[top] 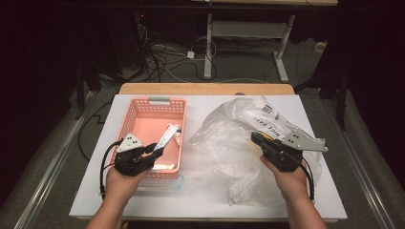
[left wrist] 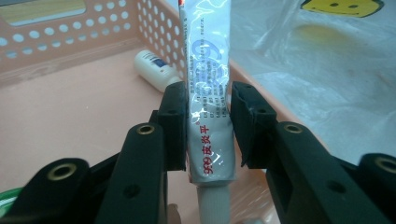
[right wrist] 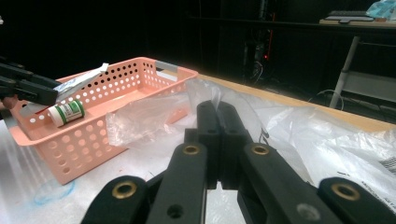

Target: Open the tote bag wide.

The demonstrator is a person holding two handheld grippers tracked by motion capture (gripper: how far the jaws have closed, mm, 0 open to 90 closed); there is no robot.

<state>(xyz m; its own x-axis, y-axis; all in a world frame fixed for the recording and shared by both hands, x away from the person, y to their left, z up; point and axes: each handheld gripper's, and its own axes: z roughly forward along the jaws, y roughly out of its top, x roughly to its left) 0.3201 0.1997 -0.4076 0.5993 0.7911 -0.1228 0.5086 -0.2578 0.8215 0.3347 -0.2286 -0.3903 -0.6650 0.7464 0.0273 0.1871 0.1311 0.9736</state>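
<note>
A silver-white tube (left wrist: 208, 93) with red lettering is clamped between the pads of my left gripper (left wrist: 208, 126), cap end toward the camera. In the high view the left gripper (top: 157, 150) holds the tube (top: 167, 136) over the right part of the pink basket (top: 143, 102). A small white bottle (left wrist: 152, 70) with a green label lies inside the basket. My right gripper (top: 254, 137) sits at the crumpled clear plastic bag (top: 229, 138). Its jaws (right wrist: 218, 109) are pressed together, and the bag film (right wrist: 149, 121) rises to their tips as if pinched.
The basket (right wrist: 93, 135) stands left of centre on a white board (top: 200, 195). A blue circle (right wrist: 51, 193) is drawn near the basket's front corner. The bag spreads over the right half and bears a yellow smiley print (left wrist: 343, 5). Dark floor and cables lie beyond.
</note>
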